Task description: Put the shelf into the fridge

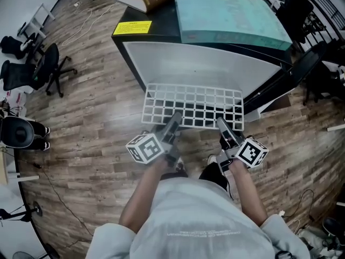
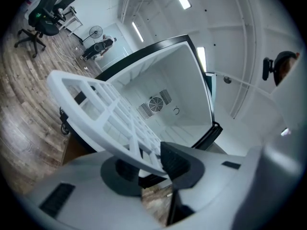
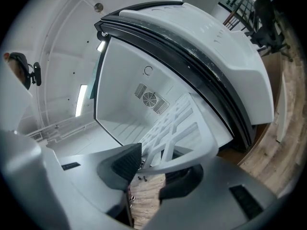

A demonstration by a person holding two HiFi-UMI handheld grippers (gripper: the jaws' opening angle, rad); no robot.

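Left of the fridge's point(image 1: 178, 63) midline, the left gripper point(image 1: 173, 124) is clamped on the near edge of the white lattice shelf point(image 1: 191, 107). In the left gripper view its pads pinch the edge bar from above and below, and the shelf point(image 2: 96, 104) tilts up toward the open cabinet. The shelf is held out flat in front of the fridge's mouth, carried in the air with its far edge about at the opening. To the right of the midline, the right gripper point(image 1: 222, 124) grips the same near edge in the same way, and the open door point(image 1: 285, 80) stands off the fridge's right side. The step in hand looks like the approach just before insertion. The next move likely calls for levelling the shelf, squaring it to the opening and sliding it straight back toward the fan grille point(image 3: 149, 98) on the rear wall, both sides advancing together so it does not jam. No view clearly shows side ledges or rails inside the fridge. Whether the shelf's far edge has crossed the mouth is hard to judge.
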